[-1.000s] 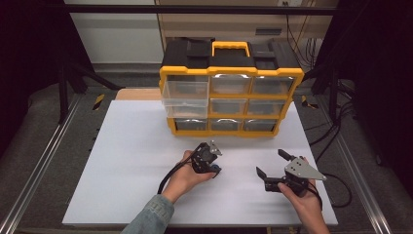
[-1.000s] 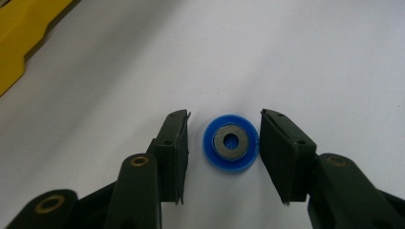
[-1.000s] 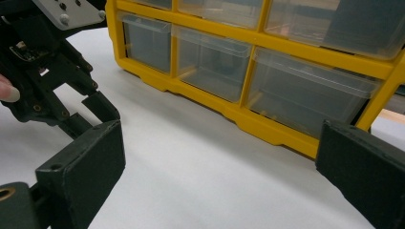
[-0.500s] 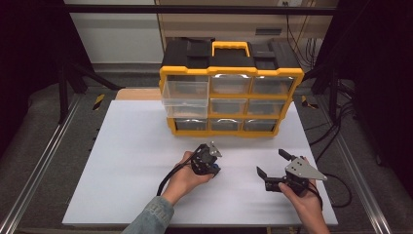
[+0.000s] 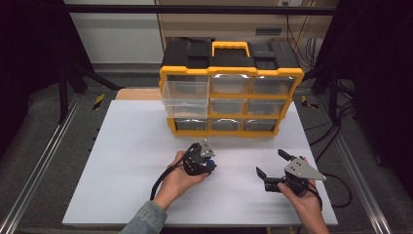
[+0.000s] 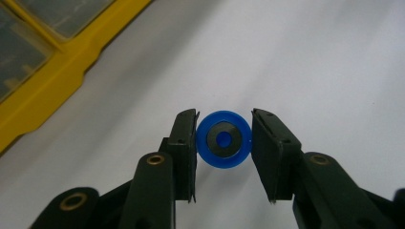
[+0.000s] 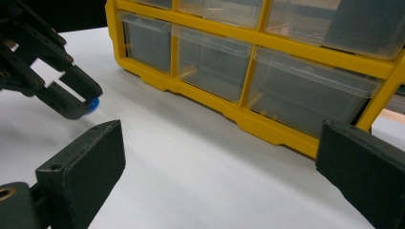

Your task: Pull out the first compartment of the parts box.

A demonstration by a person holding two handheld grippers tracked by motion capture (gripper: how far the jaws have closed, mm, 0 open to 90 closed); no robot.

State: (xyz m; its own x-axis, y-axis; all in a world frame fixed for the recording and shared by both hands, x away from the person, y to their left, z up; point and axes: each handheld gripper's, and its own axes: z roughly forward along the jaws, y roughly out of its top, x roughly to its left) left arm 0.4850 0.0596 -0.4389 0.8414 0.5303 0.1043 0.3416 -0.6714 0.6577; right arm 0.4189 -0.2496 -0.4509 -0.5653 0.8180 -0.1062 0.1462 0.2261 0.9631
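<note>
A small blue disc [image 6: 223, 139] with a dark ring at its centre sits between the pads of my left gripper [image 6: 223, 138], which press on both sides of it. Those jaws have just been closing onto it. In the high view the left gripper [image 5: 209, 165] points down at the white table [image 5: 131, 146], in front of the organizer. The right gripper view shows the disc [image 7: 93, 103] at the left gripper's tips [image 7: 83, 102], just off the surface. My right gripper [image 5: 271, 162] rests at the front right, its jaws [image 7: 219, 157] wide open with nothing between them.
A yellow and black drawer organizer [image 5: 229, 97] with clear drawers stands at the table's back. Its top left drawer [image 5: 186, 95] is pulled out. Metal rails run along both sides of the table. Cables trail from both grippers.
The left hand and its gripper have shifted slightly. The right gripper has not moved.
</note>
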